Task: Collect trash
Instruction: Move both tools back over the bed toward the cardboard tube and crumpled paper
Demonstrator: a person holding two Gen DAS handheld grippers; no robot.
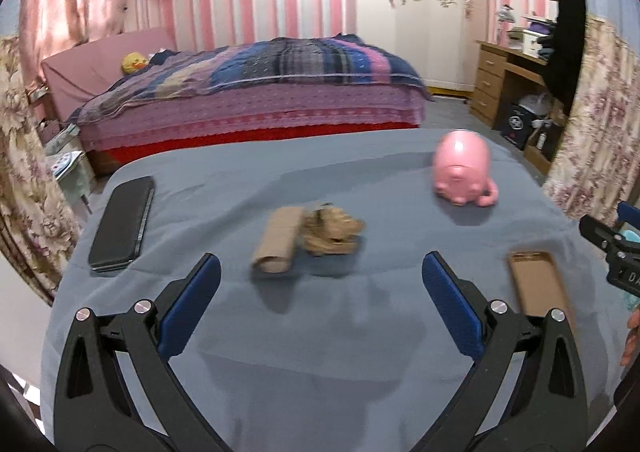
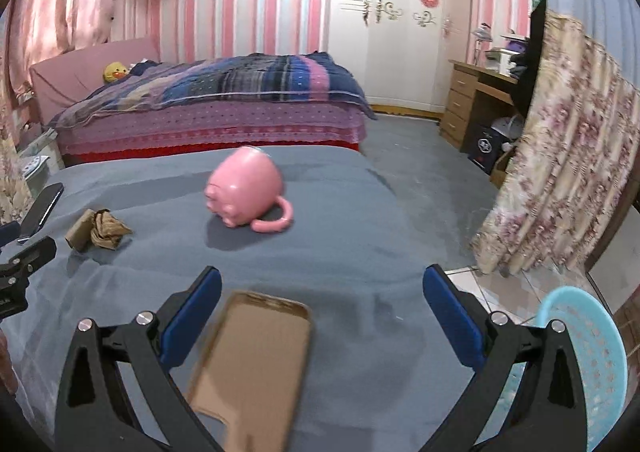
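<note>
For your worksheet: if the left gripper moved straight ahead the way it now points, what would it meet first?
Probably the brown cardboard roll and the crumpled brown paper beside it. Both lie ahead of the open left gripper on the grey cloth; its height above them is unclear.

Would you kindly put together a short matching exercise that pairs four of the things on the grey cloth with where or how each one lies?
Things:
1. pink mug
2. black phone
3. crumpled brown paper
4. brown phone case

Places or states:
A. lying flat near the cloth's left edge
B. tipped on its side, handle resting on the cloth
C. lying hollow side up, just ahead of the open right gripper
D. right beside a cardboard tube, ahead of the open left gripper

Pairs: 1-B, 2-A, 3-D, 4-C
</note>
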